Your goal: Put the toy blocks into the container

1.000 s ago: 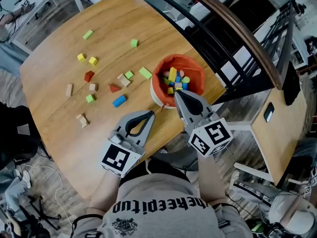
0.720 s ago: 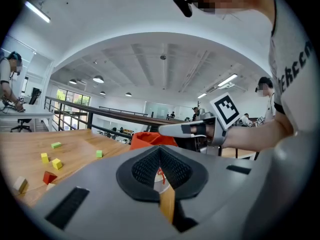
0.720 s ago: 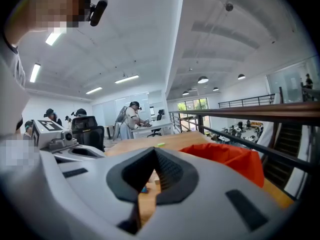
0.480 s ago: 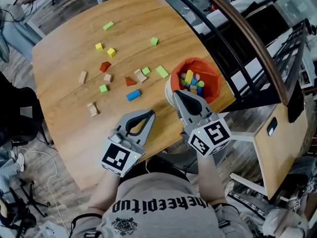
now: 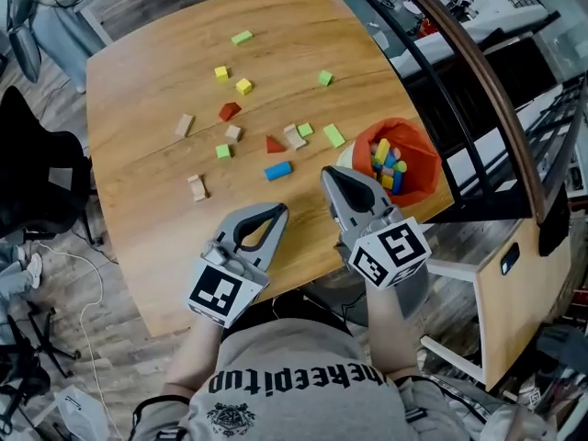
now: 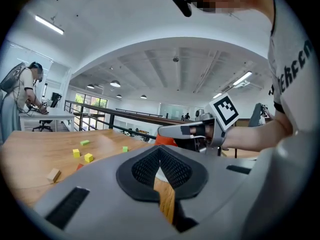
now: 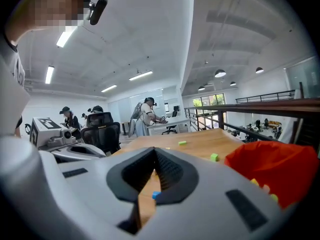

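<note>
1. While you look down in the head view, fourteen toy blocks [image 5: 277, 170] lie loose on the table [image 5: 147, 237], left of one orange container [image 5: 415, 184].
2. Left gripper view: your left gripper [image 6: 159, 156] is pinched closed and empty.
3. Right gripper view: your right gripper [image 7: 153, 156] is likewise closed and empty, with the container at the right.

Rounded light wooden table [image 5: 156, 108], grey wood-plank floor [image 5: 110, 356] beneath, black office chair [image 5: 37, 177] at left, dark metal railing with brown handrail [image 5: 480, 73] at right, white vaulted ceiling [image 6: 165, 29] with strip lights.
</note>
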Motion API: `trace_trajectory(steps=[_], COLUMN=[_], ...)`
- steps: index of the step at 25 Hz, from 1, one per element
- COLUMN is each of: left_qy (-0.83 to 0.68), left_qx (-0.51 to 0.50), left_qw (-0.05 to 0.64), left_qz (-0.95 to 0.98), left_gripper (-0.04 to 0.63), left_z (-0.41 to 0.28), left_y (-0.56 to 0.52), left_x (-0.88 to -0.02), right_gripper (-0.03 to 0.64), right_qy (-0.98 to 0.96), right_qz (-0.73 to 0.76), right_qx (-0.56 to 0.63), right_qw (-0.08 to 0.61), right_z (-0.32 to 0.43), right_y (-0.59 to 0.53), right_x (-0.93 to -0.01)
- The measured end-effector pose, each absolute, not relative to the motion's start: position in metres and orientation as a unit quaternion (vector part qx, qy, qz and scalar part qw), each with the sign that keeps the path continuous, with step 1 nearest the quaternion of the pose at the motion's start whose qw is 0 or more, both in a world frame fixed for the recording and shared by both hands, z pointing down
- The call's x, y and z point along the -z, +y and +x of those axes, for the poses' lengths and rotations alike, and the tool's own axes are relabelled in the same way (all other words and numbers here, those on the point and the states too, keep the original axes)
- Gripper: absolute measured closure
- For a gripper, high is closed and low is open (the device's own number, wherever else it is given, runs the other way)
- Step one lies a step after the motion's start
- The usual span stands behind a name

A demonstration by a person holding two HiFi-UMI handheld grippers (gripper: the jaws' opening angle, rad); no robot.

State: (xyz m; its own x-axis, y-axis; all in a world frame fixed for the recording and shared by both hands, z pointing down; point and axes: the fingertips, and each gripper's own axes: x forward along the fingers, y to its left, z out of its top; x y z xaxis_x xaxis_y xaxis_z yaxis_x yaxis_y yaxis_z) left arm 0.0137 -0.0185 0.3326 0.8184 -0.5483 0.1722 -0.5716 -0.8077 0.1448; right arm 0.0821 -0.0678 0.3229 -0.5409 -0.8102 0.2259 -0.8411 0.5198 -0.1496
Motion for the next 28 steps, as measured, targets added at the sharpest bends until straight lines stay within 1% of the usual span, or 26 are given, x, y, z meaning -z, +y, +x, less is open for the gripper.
trace_trajectory(steps=[13, 28], left_qy=[-0.343, -0.352], left_qx=[-0.060, -0.067], left_qw=[0.109, 0.143], left_qz=[0.931, 0.922], left_gripper=[0.581, 0.581], left_z=[-0.041, -0.063], left_y=[-0.032, -0.051], left_x=[-0.344, -0.367], right_gripper=[0.606, 0.604], right_qy=[-0.883, -0.871], right_qz=[0.441, 0.440], right_qx=[-0.138, -0.172], right_qw=[0.086, 0.134], right_z=[0.029, 0.012], right_y=[-0.088, -0.112], right_x=[-0.348, -0.401])
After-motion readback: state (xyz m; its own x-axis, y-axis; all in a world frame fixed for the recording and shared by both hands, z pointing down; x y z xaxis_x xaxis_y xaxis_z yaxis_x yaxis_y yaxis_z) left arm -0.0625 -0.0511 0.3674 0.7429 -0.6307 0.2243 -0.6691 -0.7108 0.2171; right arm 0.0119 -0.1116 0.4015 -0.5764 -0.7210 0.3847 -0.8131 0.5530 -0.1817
